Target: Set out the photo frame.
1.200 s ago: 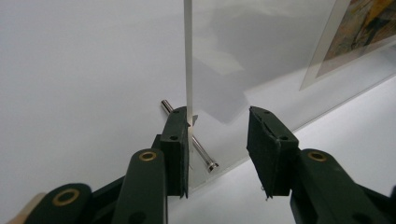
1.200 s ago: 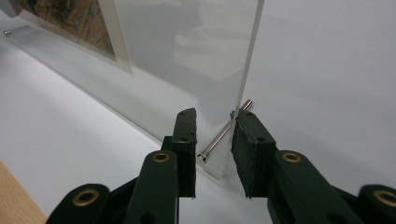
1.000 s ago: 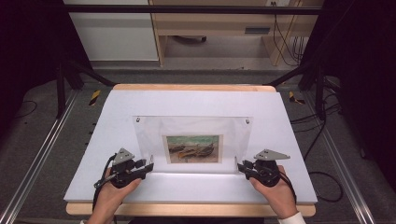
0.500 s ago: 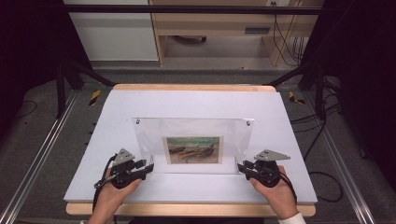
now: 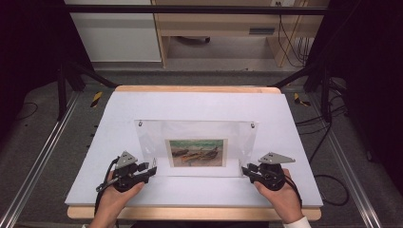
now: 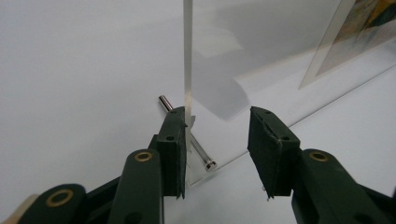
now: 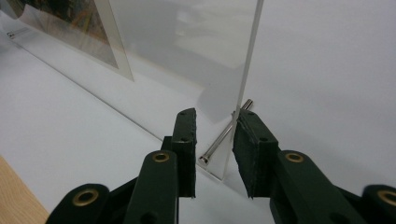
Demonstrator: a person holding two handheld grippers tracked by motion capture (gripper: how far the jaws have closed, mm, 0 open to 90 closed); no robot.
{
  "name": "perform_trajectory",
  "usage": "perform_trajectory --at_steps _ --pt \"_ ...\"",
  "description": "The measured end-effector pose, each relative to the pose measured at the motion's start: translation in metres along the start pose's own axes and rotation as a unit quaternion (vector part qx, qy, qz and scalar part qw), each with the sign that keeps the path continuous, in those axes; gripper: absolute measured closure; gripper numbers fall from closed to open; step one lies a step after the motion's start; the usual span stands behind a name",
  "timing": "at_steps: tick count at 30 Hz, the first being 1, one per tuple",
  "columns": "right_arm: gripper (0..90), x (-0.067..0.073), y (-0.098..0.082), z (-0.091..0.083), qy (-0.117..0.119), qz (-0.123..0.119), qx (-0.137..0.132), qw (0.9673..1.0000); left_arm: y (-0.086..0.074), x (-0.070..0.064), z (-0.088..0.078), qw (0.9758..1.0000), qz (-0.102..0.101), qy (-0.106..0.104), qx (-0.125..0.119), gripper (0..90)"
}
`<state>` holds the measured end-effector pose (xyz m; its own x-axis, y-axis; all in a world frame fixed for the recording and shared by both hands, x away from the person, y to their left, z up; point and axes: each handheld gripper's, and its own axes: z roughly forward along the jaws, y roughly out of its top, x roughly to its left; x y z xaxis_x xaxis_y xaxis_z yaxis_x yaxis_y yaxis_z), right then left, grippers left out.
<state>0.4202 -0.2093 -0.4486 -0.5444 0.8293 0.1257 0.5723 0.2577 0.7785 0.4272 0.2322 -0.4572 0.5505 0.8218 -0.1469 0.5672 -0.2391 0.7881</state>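
White surface (image 5: 199,107) carried an upright clear acrylic picture frame (image 5: 197,137) at its centre. Left claw (image 6: 217,140) stood apart around the frame's lower left corner; right claw (image 7: 215,140) apart around its lower right corner.

The acrylic frame (image 5: 197,145) stood upright on the table (image 5: 199,107), between the left gripper (image 5: 151,169) at its lower left corner and the right gripper (image 5: 245,170) at its lower right corner. A picture (image 5: 196,152) sat in the panel's middle, between the two grippers. At each gripper a metal pin (image 6: 187,134) crossed the panel's bottom corner between the jaws.
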Motion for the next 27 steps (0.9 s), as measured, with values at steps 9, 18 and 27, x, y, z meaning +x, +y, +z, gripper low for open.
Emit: perform_trajectory --at_steps 9,18,27 --pt "68.5 0.001 0.0 0.001 -0.001 -0.006 -0.004 1.0 0.0 -0.002 0.0 1.0 0.003 0.002 0.001 55.2" --pt "52.7 0.006 -0.001 0.0 -0.007 -0.016 -0.006 0.9998 0.0 -0.009 0.002 0.9998 0.018 0.005 0.004 42.9" --pt "33.4 0.007 0.0 -0.002 -0.031 -0.037 -0.016 0.9987 0.002 -0.017 0.0 0.9991 0.036 0.024 0.002 26.2"
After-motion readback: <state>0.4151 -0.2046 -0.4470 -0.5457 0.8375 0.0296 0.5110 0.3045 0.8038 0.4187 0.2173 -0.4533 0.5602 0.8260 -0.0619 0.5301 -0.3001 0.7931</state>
